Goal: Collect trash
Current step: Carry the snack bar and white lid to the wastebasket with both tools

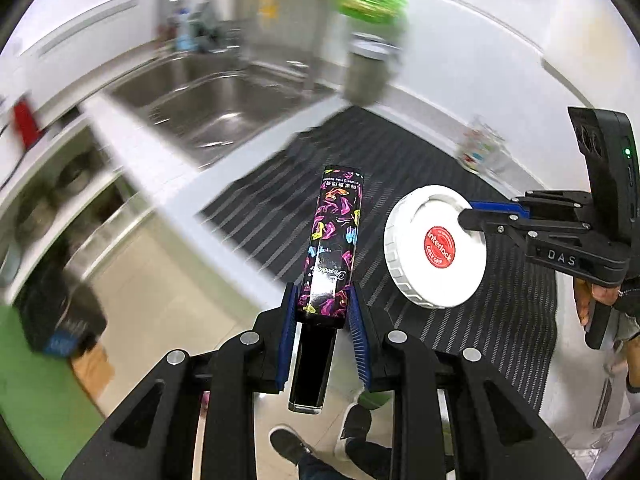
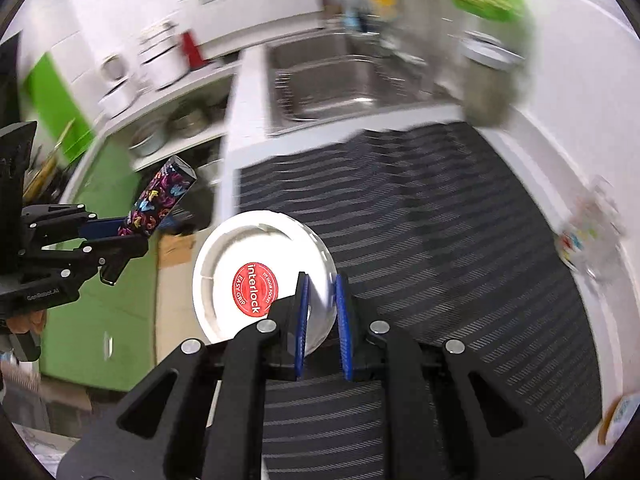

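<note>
The counter (image 1: pixel 460 80) runs white across the background, badly blurred, with a steel sink (image 1: pixel 208 96) set into it at the far side and a dark ribbed mat (image 1: pixel 460 340) spread over the near part; both of my claws hang above the mat's near edge, off the surface; beyond that edge a pale floor and a person's shoes (image 1: pixel 320 440) show below. On the counter past the mat stand a jar (image 1: pixel 368 76), a green packet (image 1: pixel 368 4) and a small printed glass (image 1: pixel 480 148), too smeared to inspect. In my right gripper (image 2: pixel 322 300) a white round lid (image 2: pixel 248 280) with a red sticker is pinched edge-on between narrow jaws, clear of the mat; in my left gripper (image 1: pixel 324 312) a slim black box (image 1: pixel 332 240) with coloured shoe prints is clamped near its lower end, standing up and forward out of the jaws. I judge the step in hand to be carriage: two pieces of trash are picked and held aloft; no bin is visible in either view; the next move calls for finding the receptacle, bringing each claw over its mouth and only then releasing, one at a time.
</note>
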The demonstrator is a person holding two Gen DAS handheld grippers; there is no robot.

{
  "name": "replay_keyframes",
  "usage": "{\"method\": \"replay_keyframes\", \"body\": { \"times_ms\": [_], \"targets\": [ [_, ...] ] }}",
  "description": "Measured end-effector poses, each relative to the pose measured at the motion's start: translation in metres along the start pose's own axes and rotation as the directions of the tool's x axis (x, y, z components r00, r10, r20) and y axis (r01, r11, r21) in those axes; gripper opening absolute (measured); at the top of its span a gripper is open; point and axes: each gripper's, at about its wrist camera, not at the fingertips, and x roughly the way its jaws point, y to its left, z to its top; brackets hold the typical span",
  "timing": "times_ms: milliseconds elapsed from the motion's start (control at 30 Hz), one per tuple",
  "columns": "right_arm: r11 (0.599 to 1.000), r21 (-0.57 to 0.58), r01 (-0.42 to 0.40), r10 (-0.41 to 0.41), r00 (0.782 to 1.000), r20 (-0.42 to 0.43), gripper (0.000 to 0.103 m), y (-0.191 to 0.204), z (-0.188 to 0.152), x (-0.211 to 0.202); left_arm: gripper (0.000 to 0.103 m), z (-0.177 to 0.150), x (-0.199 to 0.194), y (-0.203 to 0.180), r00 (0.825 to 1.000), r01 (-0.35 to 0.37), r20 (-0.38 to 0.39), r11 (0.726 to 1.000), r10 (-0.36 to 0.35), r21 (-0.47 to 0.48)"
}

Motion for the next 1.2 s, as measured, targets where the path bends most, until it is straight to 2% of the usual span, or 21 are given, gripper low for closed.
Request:
{"method": "replay_keyframes", "body": {
  "times_ms": [133,267,400,567,700,833,1033,1100,1167,1200],
  "targets": [
    [0.993,-0.081,-0.082,0.081,0.997,-0.017,0.013,0.057,0.009,0.021,0.025,-0.035,-0.031,0.042,0.996,-0.082,0.009,0.992,0.083,-0.099],
    [0.98,-0.141,-0.139,0.132,0.99,-0.054,0.013,0.116,0.013,0.055,0.025,-0.074,-0.052,0.089,0.989,-0.146,0.002,0.97,0.149,-0.196],
    [0.973,-0.174,-0.154,0.139,0.986,-0.096,0.013,0.167,0.012,0.09,0.025,-0.109,-0.057,0.133,0.984,-0.172,-0.002,0.948,0.178,-0.269],
    [0.975,-0.177,-0.137,0.115,0.984,-0.133,0.013,0.202,0.012,0.137,0.025,-0.139,-0.041,0.178,0.982,-0.184,-0.025,0.932,0.185,-0.311],
    [0.977,-0.173,-0.126,0.098,0.982,-0.162,0.013,0.213,-0.001,0.194,0.025,-0.166,0.001,0.214,0.983,-0.182,-0.061,0.925,0.172,-0.333],
    [0.978,-0.178,-0.111,0.077,0.979,-0.187,0.013,0.213,-0.028,0.267,0.025,-0.208,0.073,0.249,0.984,-0.177,-0.091,0.914,0.155,-0.364],
    [0.978,-0.179,-0.103,0.064,0.975,-0.214,0.013,0.204,-0.071,0.358,0.025,-0.267,0.17,0.282,0.986,-0.156,-0.117,0.9,0.118,-0.408],
    [0.979,-0.18,-0.099,0.058,0.974,-0.22,0.013,0.201,-0.081,0.378,0.026,-0.278,0.189,0.286,0.987,-0.146,-0.115,0.899,0.107,-0.413],
    [0.979,-0.178,-0.097,0.056,0.973,-0.224,0.013,0.198,-0.086,0.388,0.027,-0.286,0.206,0.292,0.989,-0.136,-0.114,0.895,0.096,-0.425],
    [0.979,-0.181,-0.095,0.053,0.973,-0.226,0.013,0.197,-0.09,0.394,0.037,-0.289,0.213,0.294,0.989,-0.133,-0.111,0.893,0.093,-0.431]
  ]
}}
